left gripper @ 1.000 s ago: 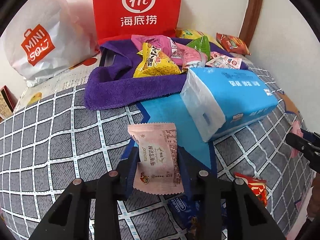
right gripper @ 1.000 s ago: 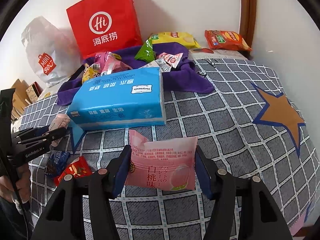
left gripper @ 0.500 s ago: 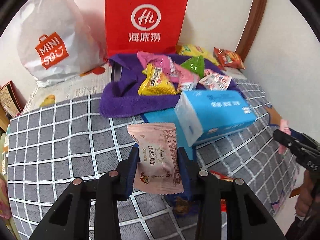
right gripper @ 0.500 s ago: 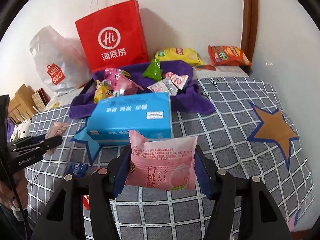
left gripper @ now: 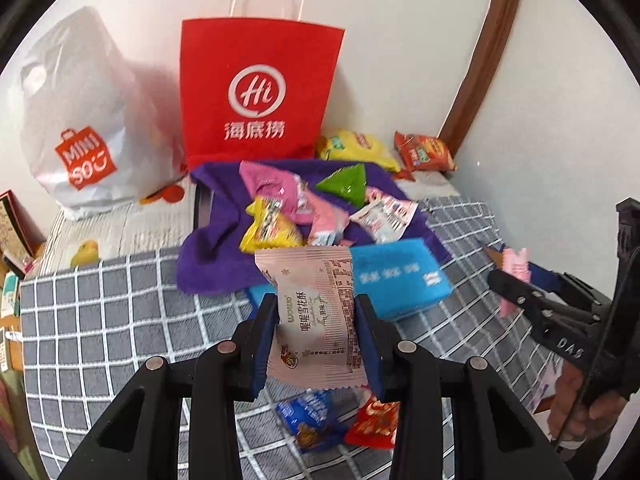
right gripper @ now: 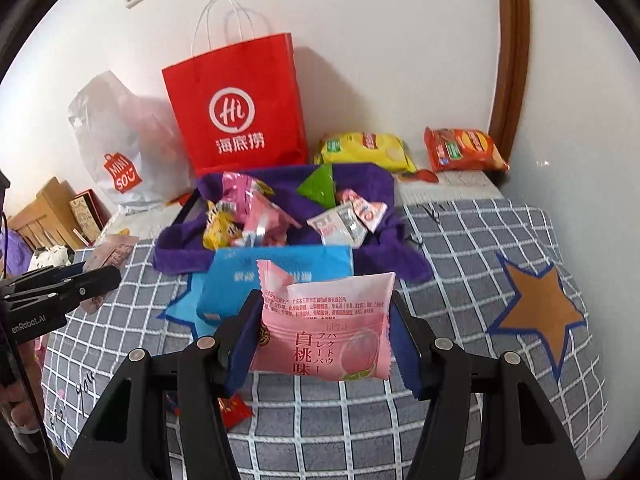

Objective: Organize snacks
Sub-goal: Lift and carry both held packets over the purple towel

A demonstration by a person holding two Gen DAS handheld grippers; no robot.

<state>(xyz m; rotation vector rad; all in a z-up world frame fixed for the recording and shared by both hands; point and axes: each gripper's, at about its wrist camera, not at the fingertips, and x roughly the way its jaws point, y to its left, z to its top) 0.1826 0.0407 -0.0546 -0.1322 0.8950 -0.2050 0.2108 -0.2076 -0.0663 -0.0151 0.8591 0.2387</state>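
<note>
My left gripper [left gripper: 316, 320] is shut on a pale pink snack packet [left gripper: 316, 316], held above the checked cloth. My right gripper [right gripper: 324, 328] is shut on a pink peach-flavour packet [right gripper: 324, 332], also held in the air. Ahead of both, a purple towel [left gripper: 216, 256] [right gripper: 368, 184] holds several snack packets: yellow [left gripper: 270, 228], pink [left gripper: 272, 184], green [left gripper: 346, 184]. A blue tissue pack [left gripper: 396, 280] [right gripper: 280, 276] lies in front of the towel. A blue packet [left gripper: 312, 424] and a red packet [left gripper: 372, 420] lie below my left gripper.
A red paper bag [left gripper: 256, 88] [right gripper: 236, 108] and a white Miniso bag [left gripper: 76, 128] stand against the wall. A yellow chip bag [right gripper: 364, 152] and an orange one [right gripper: 464, 150] lie at the back right. The right gripper shows at the right edge of the left wrist view [left gripper: 516, 284].
Both grippers have risen and pulled back from the table with their packets still held. The bags and towel now show farther away and lower in view.
</note>
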